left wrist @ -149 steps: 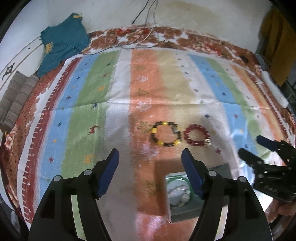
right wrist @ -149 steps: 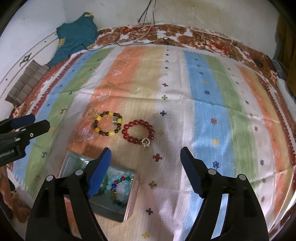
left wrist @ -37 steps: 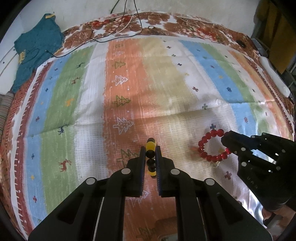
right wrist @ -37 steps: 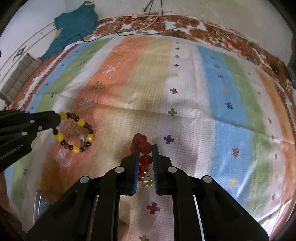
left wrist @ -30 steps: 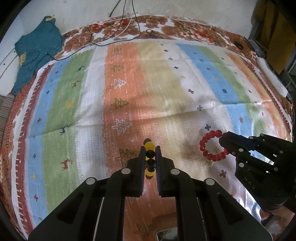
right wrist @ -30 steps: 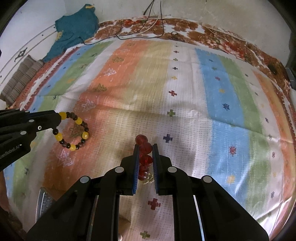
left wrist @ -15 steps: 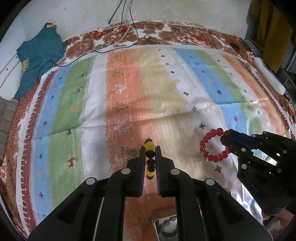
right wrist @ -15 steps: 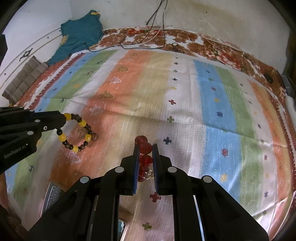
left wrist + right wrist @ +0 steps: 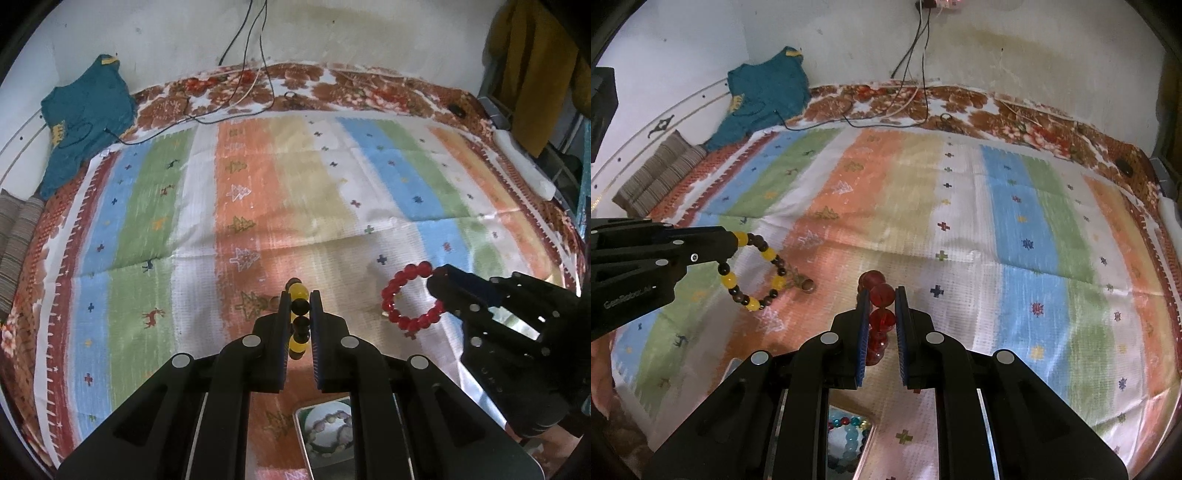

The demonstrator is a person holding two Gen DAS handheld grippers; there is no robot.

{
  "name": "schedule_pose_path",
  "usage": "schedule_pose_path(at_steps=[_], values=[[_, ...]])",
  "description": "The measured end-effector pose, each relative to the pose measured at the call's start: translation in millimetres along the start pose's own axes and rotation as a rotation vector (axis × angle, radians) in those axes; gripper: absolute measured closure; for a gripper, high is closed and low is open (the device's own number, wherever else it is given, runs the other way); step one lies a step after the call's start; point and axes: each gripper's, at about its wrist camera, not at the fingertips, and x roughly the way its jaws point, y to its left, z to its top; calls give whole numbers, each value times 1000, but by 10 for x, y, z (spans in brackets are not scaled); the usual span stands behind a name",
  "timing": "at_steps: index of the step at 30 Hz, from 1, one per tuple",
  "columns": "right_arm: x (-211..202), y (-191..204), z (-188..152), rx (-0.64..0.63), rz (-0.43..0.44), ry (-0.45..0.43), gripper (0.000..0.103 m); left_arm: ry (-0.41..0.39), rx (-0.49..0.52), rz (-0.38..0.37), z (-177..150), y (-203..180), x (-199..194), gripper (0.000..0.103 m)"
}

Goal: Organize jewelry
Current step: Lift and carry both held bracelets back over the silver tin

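My left gripper (image 9: 299, 300) is shut on a yellow-and-black bead bracelet (image 9: 298, 320), held off the striped cloth. From the right wrist view the same bracelet (image 9: 753, 269) hangs as a loop from the left gripper (image 9: 729, 243) at the left. My right gripper (image 9: 880, 295) is shut on a red bead bracelet (image 9: 881, 314). In the left wrist view that red bracelet (image 9: 410, 301) dangles from the right gripper (image 9: 436, 282) at the right. An open metal box (image 9: 301, 435) with a pale bead bracelet (image 9: 328, 432) in it lies just below both grippers, partly hidden by the fingers.
A striped cloth (image 9: 325, 192) covers a bed. A teal garment (image 9: 85, 114) lies at the far left corner, beside striped cushions (image 9: 657, 177). Cables (image 9: 255, 74) run down the back wall onto the bed. The box in the right wrist view (image 9: 866, 446) holds coloured beads (image 9: 849, 435).
Both grippers have risen with their bracelets, which now hang clear of the cloth. The metal box has come into view at the bottom of both views.
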Motion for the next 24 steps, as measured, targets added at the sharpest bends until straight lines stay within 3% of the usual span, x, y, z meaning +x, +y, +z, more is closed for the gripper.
schedule_pose_path(at_steps=[9, 24], values=[[-172, 46, -68, 1, 1, -25, 89, -44, 6, -28, -87, -54, -257, 93], [-386, 92, -205, 8, 13, -44, 89, -53, 8, -44, -310, -84, -448, 93]])
